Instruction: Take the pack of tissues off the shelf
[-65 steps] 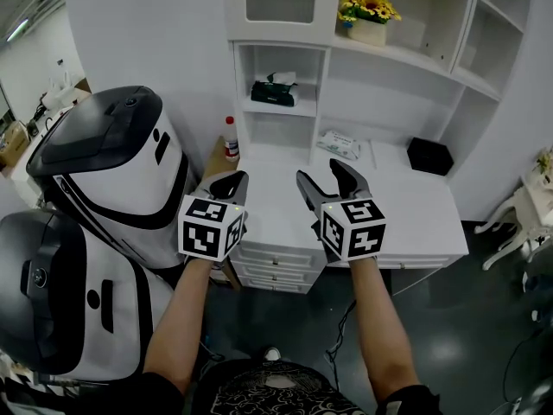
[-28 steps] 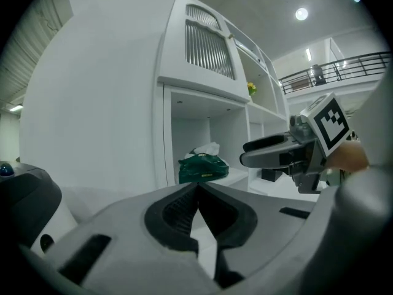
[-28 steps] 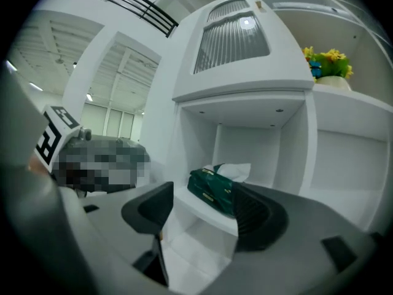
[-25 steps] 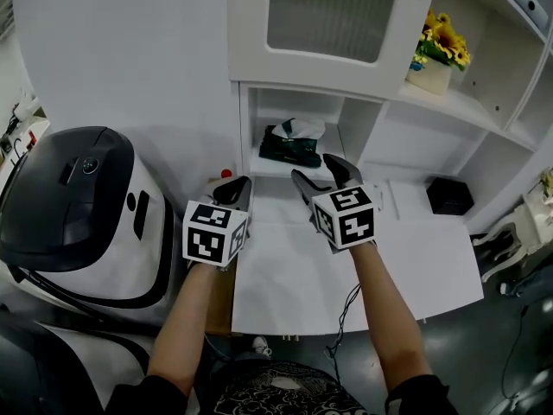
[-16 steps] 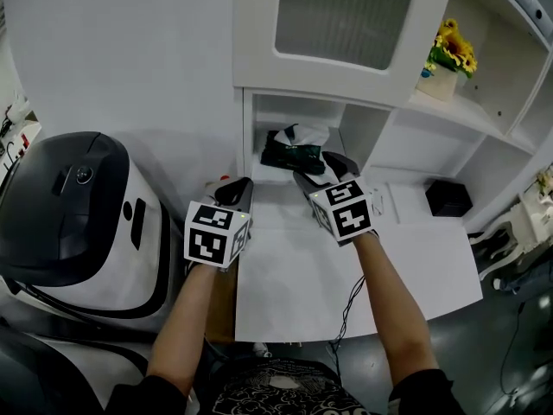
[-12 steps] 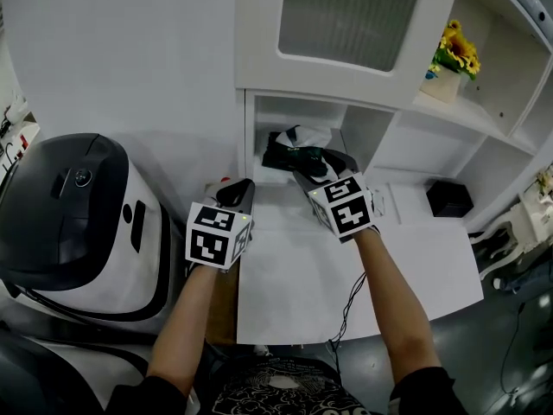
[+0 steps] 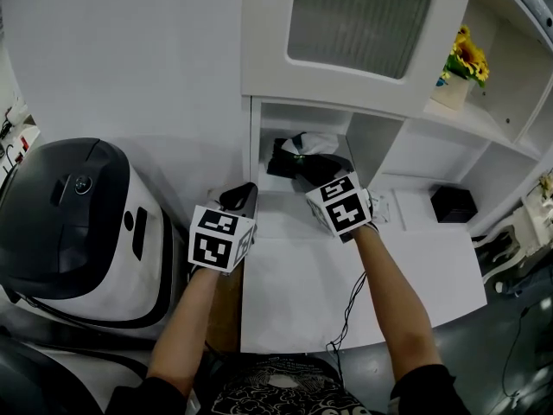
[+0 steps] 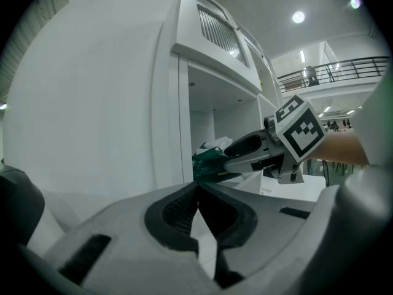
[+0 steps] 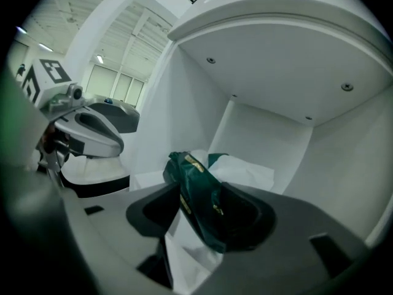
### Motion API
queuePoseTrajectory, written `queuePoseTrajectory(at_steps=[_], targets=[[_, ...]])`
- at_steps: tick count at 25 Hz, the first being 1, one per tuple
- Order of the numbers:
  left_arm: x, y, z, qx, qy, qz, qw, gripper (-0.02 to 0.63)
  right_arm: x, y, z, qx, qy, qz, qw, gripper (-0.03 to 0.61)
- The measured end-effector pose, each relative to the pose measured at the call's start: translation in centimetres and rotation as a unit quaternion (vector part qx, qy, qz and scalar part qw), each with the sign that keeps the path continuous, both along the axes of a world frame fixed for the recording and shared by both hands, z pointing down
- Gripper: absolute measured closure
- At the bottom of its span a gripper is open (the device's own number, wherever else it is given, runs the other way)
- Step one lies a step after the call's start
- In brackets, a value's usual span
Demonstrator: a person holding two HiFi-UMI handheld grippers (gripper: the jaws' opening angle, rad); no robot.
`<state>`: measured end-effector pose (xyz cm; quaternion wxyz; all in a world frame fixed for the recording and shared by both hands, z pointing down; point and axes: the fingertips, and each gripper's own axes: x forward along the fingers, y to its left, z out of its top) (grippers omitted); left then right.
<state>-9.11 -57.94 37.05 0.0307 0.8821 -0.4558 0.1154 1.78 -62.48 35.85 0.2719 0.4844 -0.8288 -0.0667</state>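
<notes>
Moved since earlier: right claw (image 9: 199,196), from above the bench (image 7: 298,266) forward into the open shelf (image 7: 275,121) compartment; jaws just closing, with the pack of tissues (image 9: 191,172) between them.
Right claw grip: clamped on the pack, dark ribbed pads pressed against both faces of its soft film.
Pack location: inside the lower-left shelf compartment, near its front, between the pads; contact with the compartment floor not clear.
Pack material: dark green glossy plastic wrap, creased and crumpled; small gold print too blurred to read.
Tissue sheet (image 9: 249,169): white, limp and folded, poking out of the pack toward the back wall.
Left claw (image 8: 197,190): closed on nothing, rubbery black pads meeting at the tips; held low by the shelf's left upright, outside the compartment.
Shelf: smooth white painted board, boxy and square-cornered, small screw heads in the compartment ceiling.
Cabinet door (image 7: 367,20): above the compartment, white frame round a ribbed translucent pane.
Bench: flat, matt white, below and in front of the compartment.
Machine (image 7: 82,223): left of the bench, rounded white shell with a glossy black domed top.
Black box (image 7: 453,204): small, matt, rectangular, on the bench well to the right.
Flower pot (image 7: 451,89): pale, with yellow sunflowers, on an upper ledge at right.
</notes>
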Motion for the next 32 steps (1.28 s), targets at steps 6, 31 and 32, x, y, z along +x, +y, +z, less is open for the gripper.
queuePoseTrajectory(at_steps=[6,31,32], targets=[[-0.3,-0.7,-0.2,0.003,0.002,-0.003,1.0,0.604,0.1,-0.6,0.4,-0.004,0.001,0.003,1.0,0.433],[-0.7,0.6,-0.6,0.001,-0.004,-0.015,0.9999,0.604,0.4,0.7,-0.7,0.036,-0.019,0.002,0.999,0.569],[-0.7,0.8,-0.7,0.001,-0.004,-0.016,0.9999,0.604,0.5,0.8,-0.9,0.039,-0.022,0.004,0.999,0.569]])
